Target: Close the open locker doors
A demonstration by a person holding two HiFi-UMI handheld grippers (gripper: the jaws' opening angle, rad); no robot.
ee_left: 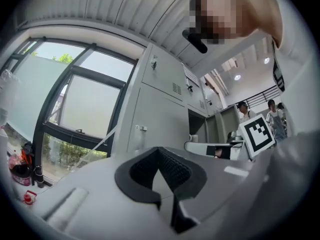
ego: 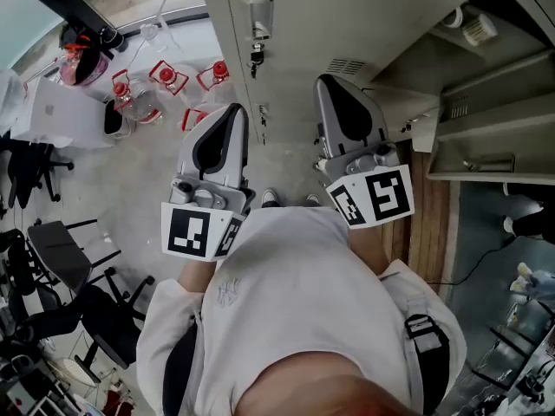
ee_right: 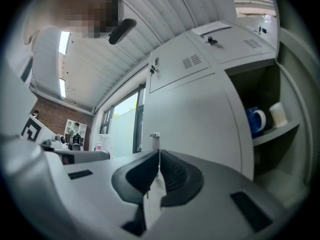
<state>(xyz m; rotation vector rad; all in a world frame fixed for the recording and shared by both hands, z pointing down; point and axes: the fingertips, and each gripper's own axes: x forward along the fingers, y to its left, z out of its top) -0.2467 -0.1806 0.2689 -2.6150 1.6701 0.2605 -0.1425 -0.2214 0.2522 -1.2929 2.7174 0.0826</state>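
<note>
A row of grey lockers (ego: 295,24) stands in front of me. One locker (ego: 473,76) at the right is open, its door (ego: 494,150) swung out. The right gripper view looks into that open compartment (ee_right: 262,149), where a blue mug (ee_right: 256,120) and a white cup (ee_right: 277,114) sit on a shelf. In the left gripper view a dark open compartment (ee_left: 196,125) shows further along the row. My left gripper (ego: 236,109) (ee_left: 159,150) and right gripper (ego: 328,81) (ee_right: 159,152) are held close to my chest, both shut and empty, apart from the lockers.
Keys hang in a closed door (ego: 256,55). Red-capped containers (ego: 165,81) and office chairs (ego: 61,250) stand at the left by a window (ee_left: 75,109). Two people (ee_left: 257,114) stand far down the row. A wooden strip (ego: 425,224) runs along the floor below the open locker.
</note>
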